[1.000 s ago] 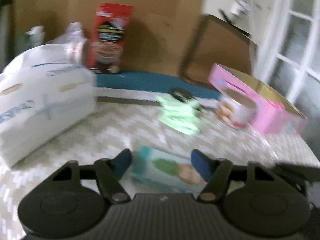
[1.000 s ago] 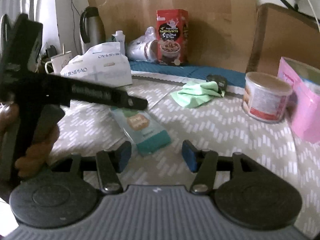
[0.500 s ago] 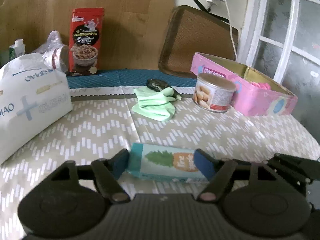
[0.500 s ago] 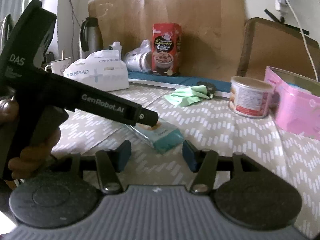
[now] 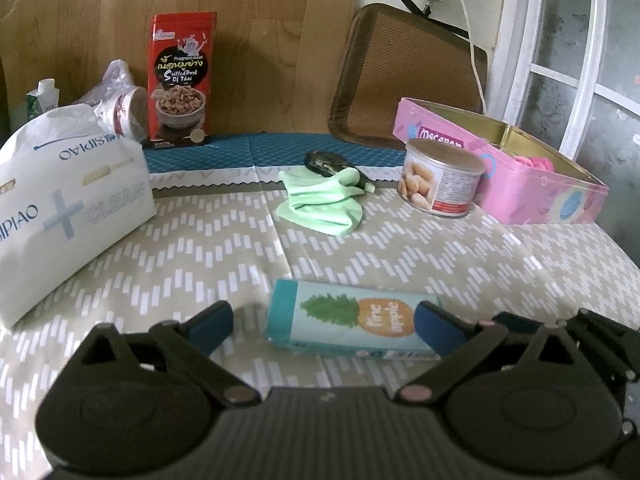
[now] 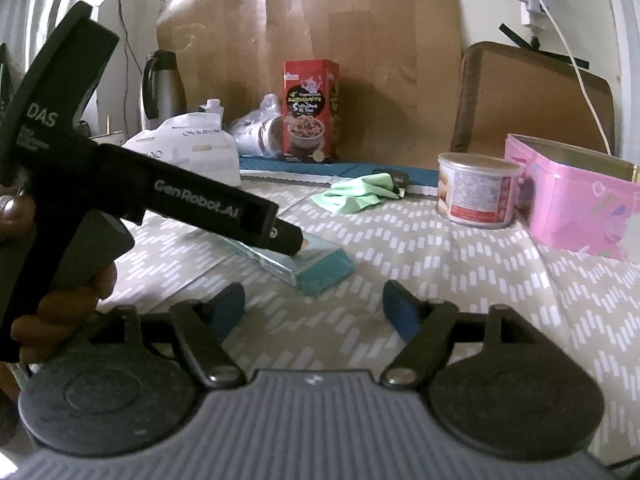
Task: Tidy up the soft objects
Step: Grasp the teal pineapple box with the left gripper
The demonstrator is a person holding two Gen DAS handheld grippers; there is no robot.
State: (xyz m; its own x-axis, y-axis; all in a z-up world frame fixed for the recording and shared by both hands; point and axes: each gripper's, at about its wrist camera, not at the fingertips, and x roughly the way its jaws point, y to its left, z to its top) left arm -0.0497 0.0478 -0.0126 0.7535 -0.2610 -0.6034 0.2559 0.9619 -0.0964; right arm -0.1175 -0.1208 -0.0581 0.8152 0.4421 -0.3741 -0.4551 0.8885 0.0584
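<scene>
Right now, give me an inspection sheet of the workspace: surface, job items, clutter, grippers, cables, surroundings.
Surface: chevron-print cloth over the table.
Job's things: pineapple-print pack lying flat; crumpled green cloth; white tissue pack.
Clutter: nut can, open pink tin, red snack box.
Grippers: left gripper jaws just opened, pack between, left pad clear; right gripper just opened, empty.
Cables: white cord on the wall.
Surroundings: window, wooden board.

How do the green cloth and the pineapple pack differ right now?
The green cloth lies crumpled and shapeless far back by the nut can; the pineapple pack is a neat printed block lying flat up front, between the open left gripper's fingers. Both rest on the patterned table cover.
</scene>
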